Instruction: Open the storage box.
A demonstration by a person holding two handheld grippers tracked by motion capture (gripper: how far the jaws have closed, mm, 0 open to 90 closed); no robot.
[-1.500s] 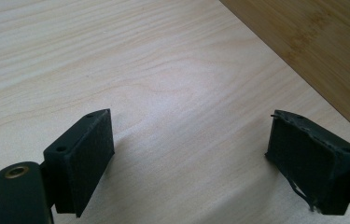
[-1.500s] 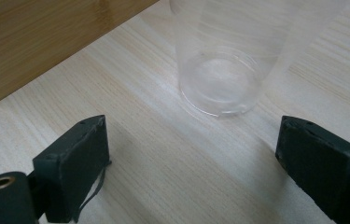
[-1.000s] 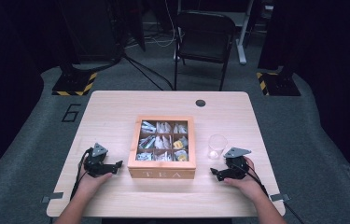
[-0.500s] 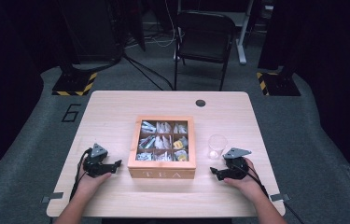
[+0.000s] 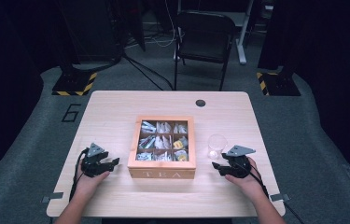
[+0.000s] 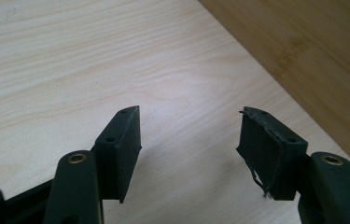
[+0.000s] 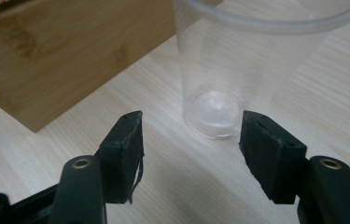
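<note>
A wooden tea box [image 5: 163, 169] marked TEA stands open at the table's middle, its compartments holding tea bags [image 5: 157, 142]. A clear plastic cup [image 5: 216, 145] stands upright just right of it. My left gripper [image 5: 112, 163] lies on the table left of the box, pointing at its side [image 6: 312, 56]. Its jaws [image 6: 191, 114] are open and have just been closing, with only bare wood between them. My right gripper [image 5: 216, 166] rests in front of the cup [image 7: 238, 70]. It is open too, its jaws [image 7: 193, 116] just closing on nothing, short of the cup's base.
The light wooden table [image 5: 116, 112] has a round black cable hole [image 5: 200, 102] at the back right. A black chair [image 5: 204, 37] stands behind the table. The box's side [image 7: 70, 51] is close on the left in the right gripper view.
Both hands stay where they were. In the high view each gripper's jaws look slightly narrower than before.
</note>
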